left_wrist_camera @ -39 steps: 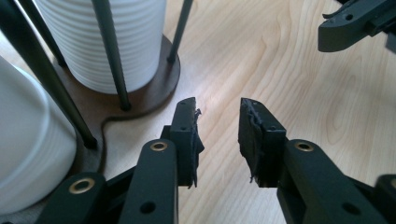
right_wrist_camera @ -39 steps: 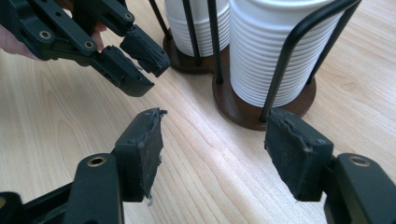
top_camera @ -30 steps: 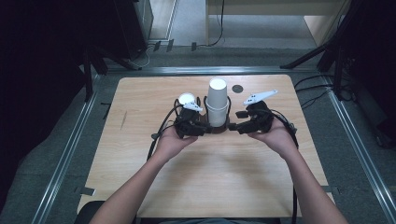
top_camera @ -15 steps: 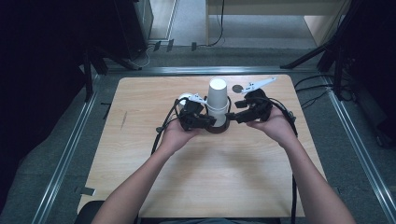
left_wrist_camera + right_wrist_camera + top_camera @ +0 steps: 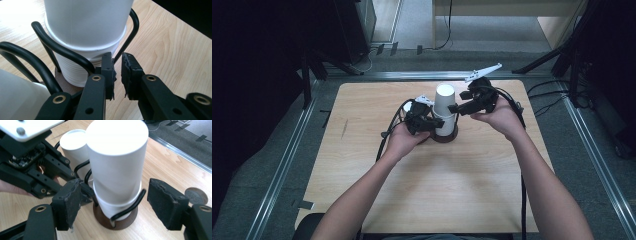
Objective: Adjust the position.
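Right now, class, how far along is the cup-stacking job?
Done: the white cup sits stacked in the wire holder. In hand: the left gripper is shut on the holder's wire; the right gripper, jaws just opened, straddles the cup without touching. Left: probably only withdrawing.

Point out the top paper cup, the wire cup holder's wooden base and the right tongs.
top paper cup [image 5: 117, 162], right gripper view, middle of its side wall.
wooden base [image 5: 125, 221], right gripper view, front rim.
right tongs [image 5: 120, 205], right gripper view, midway between the open pads.
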A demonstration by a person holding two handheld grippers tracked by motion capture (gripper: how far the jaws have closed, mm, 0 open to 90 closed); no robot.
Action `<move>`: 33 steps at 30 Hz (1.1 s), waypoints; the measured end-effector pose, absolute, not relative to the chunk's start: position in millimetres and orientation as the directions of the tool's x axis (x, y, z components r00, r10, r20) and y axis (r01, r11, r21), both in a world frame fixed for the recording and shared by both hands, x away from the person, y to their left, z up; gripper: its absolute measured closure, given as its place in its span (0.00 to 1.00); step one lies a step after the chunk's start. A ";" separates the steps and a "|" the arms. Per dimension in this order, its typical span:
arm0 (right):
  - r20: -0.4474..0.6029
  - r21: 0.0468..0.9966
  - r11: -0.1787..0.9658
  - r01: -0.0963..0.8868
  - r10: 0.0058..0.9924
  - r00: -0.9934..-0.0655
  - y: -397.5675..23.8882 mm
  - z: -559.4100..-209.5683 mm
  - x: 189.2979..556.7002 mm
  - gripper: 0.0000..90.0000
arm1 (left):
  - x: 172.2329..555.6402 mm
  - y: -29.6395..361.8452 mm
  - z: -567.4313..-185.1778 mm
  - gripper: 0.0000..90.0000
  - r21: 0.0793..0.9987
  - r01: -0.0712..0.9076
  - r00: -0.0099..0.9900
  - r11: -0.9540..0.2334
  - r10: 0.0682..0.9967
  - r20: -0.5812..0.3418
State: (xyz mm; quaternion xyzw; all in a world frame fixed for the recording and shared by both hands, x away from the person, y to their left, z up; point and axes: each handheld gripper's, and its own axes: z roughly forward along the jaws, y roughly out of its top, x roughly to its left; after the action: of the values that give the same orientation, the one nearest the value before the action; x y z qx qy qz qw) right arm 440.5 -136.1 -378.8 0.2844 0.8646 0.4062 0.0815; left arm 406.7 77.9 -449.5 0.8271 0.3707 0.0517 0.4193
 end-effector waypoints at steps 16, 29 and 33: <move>0.035 0.633 0.645 0.428 0.528 -0.848 -97.2 -356.0 468.5 0.25 | 407.8 74.0 -448.3 0.88 0.729 0.572 0.715 -0.376 0.663 -0.220; -0.035 0.536 0.731 0.423 0.519 -0.854 -71.4 -349.5 476.5 0.34 | 406.9 70.2 -448.6 0.86 0.726 0.578 0.707 -0.372 0.672 -0.219; -0.030 0.524 0.729 0.440 0.532 -0.846 -71.0 -347.9 477.5 0.36 | 406.1 68.1 -449.0 0.86 0.727 0.583 0.701 -0.363 0.677 -0.224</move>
State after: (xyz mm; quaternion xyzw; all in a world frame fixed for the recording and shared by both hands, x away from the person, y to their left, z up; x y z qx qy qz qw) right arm 477.5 -71.0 -347.9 0.2625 0.9256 0.2578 0.0895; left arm 406.1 68.1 -449.0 0.8236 0.3824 0.0567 0.4149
